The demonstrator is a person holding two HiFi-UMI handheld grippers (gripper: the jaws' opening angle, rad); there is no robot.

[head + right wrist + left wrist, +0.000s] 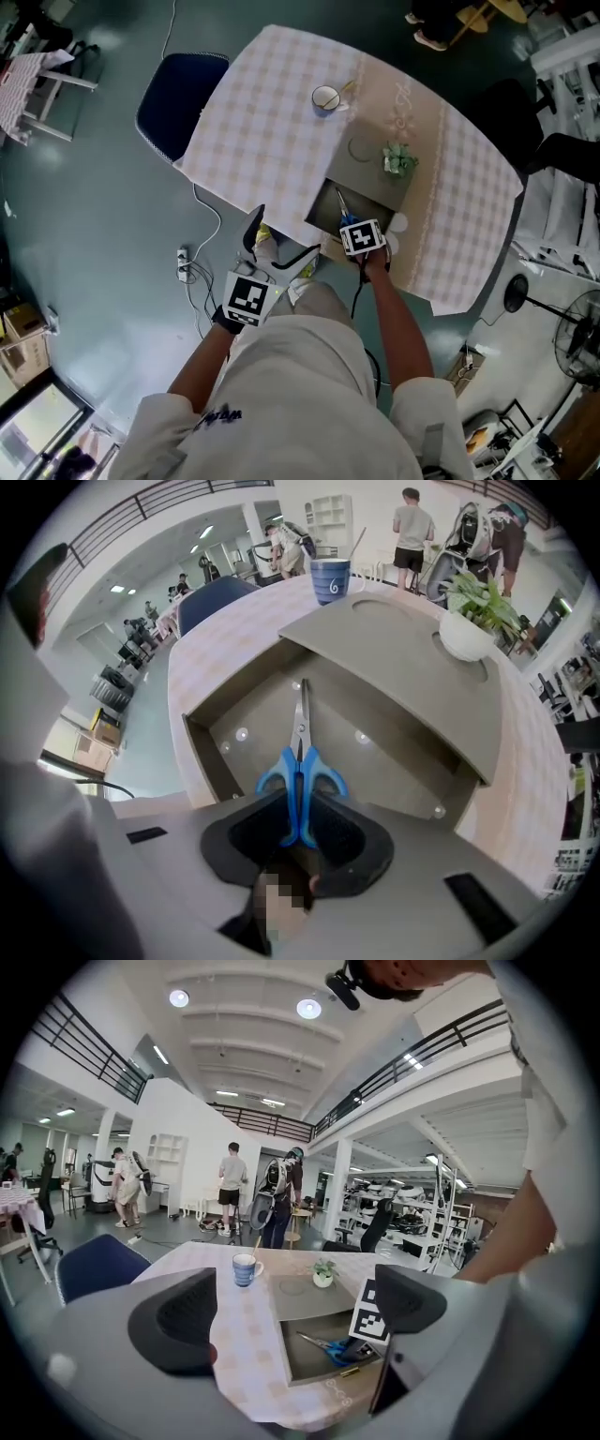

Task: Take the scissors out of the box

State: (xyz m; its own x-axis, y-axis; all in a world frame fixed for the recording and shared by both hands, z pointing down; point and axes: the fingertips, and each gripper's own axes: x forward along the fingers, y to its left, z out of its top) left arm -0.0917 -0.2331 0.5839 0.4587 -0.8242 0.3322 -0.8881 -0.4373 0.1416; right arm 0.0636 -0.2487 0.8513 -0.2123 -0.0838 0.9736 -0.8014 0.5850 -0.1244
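Note:
The scissors [300, 761] have blue handles and lie lengthways in the open grey box [202, 738], blades pointing away from me. My right gripper [298, 832] points steeply down into the box and is shut on the handles. In the head view that gripper [354, 228] sits at the box's near edge [319, 214], with the scissors [344, 212] just beyond it. My left gripper [281, 239] hangs off the table's near edge, jaws wide open and empty. From its own view [300, 1307] the scissors [328, 1344] show far ahead in the box [292, 1363].
The box lid [370, 164] carries a small potted plant [398, 159]. A blue-and-white cup [326, 98] stands on the checked tablecloth [272, 112]. A blue chair [173, 103] is at the table's left, and cables [187, 267] lie on the floor. People stand far off.

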